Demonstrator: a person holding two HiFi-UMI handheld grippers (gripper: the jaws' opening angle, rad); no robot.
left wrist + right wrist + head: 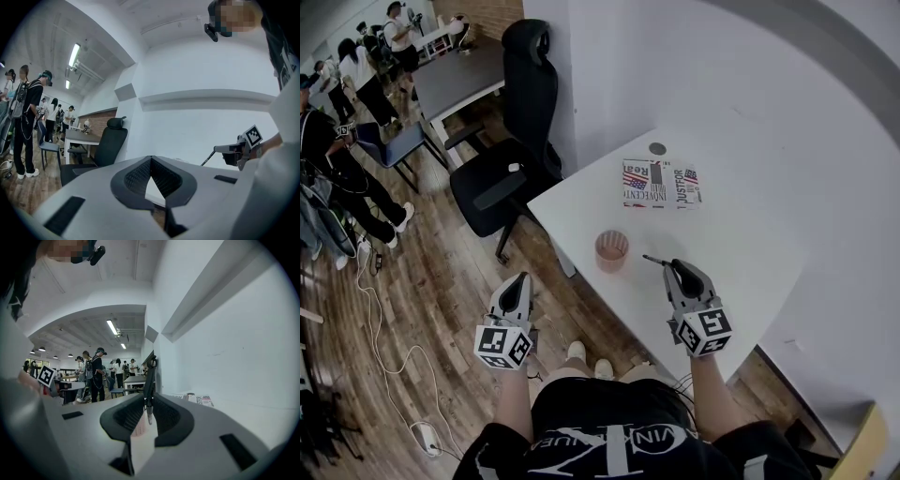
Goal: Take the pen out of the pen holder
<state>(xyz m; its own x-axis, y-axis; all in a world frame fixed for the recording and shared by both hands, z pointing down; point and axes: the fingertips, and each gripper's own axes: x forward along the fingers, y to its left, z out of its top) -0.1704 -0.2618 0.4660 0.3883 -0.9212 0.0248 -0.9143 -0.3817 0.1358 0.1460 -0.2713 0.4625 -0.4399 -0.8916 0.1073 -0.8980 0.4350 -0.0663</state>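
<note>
The printed box point(661, 183) at the back of the surface point(750, 234) reads "INNOCENT", "JUSTFOR" and "Real", w/ flag patterns. A small dark round thing point(657, 148) sits just behind it. A black office chair point(520, 131) stands off the surface's left edge, w/ people point(356, 75) further back in the room. The pink pen holder point(611, 250) stands near the front edge. Your right gripper point(677, 267) pinches the pen point(654, 260), which is out of the holder, just to its right and not touching it. Your left gripper point(522, 278) hangs over the wood floor point(441, 281), jaws pressed together, nothing btwn them.
</note>
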